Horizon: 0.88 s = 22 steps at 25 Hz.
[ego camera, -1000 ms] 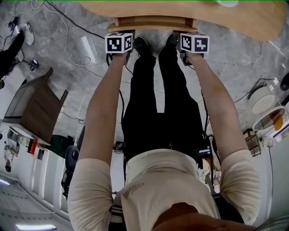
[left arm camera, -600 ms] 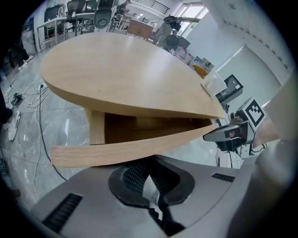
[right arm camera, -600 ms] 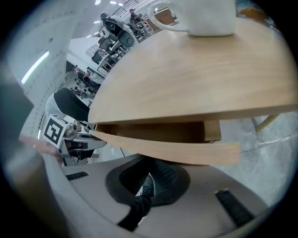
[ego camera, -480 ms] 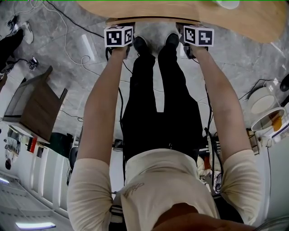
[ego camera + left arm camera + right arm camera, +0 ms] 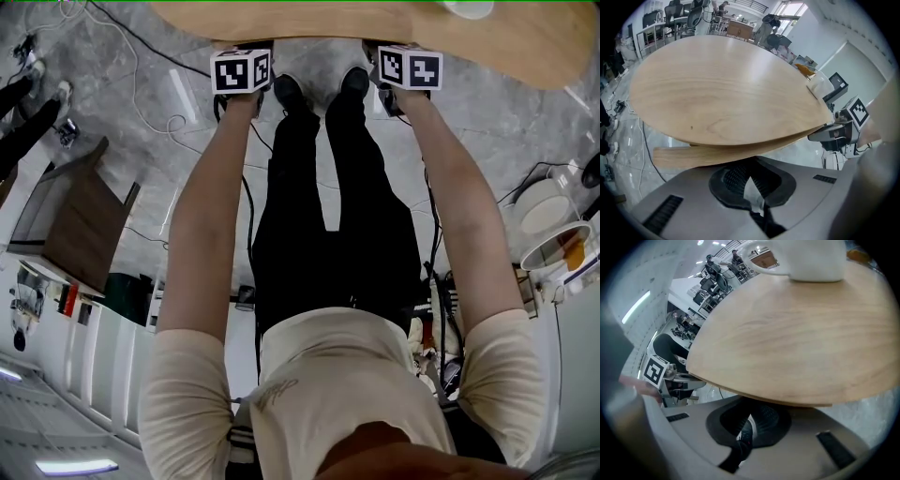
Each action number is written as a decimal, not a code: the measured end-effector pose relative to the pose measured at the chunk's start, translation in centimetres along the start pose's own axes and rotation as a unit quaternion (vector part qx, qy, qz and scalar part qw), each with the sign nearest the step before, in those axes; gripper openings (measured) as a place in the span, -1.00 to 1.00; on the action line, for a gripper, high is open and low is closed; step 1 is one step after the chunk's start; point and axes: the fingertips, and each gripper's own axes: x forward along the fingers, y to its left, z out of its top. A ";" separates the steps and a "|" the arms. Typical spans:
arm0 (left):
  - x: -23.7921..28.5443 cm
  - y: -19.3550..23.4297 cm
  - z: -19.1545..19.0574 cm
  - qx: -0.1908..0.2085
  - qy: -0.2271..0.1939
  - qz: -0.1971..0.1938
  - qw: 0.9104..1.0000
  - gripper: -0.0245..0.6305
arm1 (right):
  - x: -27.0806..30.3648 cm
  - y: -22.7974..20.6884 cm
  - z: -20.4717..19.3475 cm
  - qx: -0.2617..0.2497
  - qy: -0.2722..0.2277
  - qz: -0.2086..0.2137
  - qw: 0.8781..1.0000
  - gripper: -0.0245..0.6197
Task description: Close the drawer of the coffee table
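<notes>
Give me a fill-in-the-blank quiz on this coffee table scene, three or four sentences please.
1. The tabletop is made of ___.
2. The cup standing on it is ___ in colour.
3. The left tongs and the right tongs are both ___, holding nothing.
4. The person's shoes are ___.
Missing words: wood; white; shut; black.

The coffee table point(image 5: 525, 47) runs off the head view's top edge, its top hiding the drawer. The left gripper point(image 5: 241, 71) and right gripper point(image 5: 409, 68) show only marker cubes there (jaws tucked beneath). A white mug point(image 5: 806, 261) is cropped; the wooden strip point(image 5: 679, 157) is unidentifiable.
</notes>
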 end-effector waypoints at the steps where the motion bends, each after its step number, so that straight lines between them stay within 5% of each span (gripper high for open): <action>1: 0.0 -0.1 0.3 -0.001 0.000 0.001 1.000 -0.91 | -0.1 -0.1 0.2 0.000 -0.001 0.001 1.000 -0.94; 8: -0.1 0.1 0.6 0.006 0.003 0.002 1.000 -0.91 | -0.3 -0.2 0.6 0.007 -0.005 0.005 1.000 -0.94; 12: 0.1 -1.6 0.7 0.022 0.001 -0.035 0.999 -0.91 | -0.9 -0.4 0.8 -0.003 -0.014 0.002 1.000 -0.94; 18: -1.8 -4.7 -3.6 0.009 0.022 -0.056 0.998 -0.91 | -3.1 1.2 -1.6 -0.050 0.014 -0.010 0.999 -0.94; 22: -4.7 -7.8 -6.7 0.011 0.038 -0.074 0.996 -0.91 | -5.7 3.1 -3.5 -0.034 0.016 -0.009 0.999 -0.94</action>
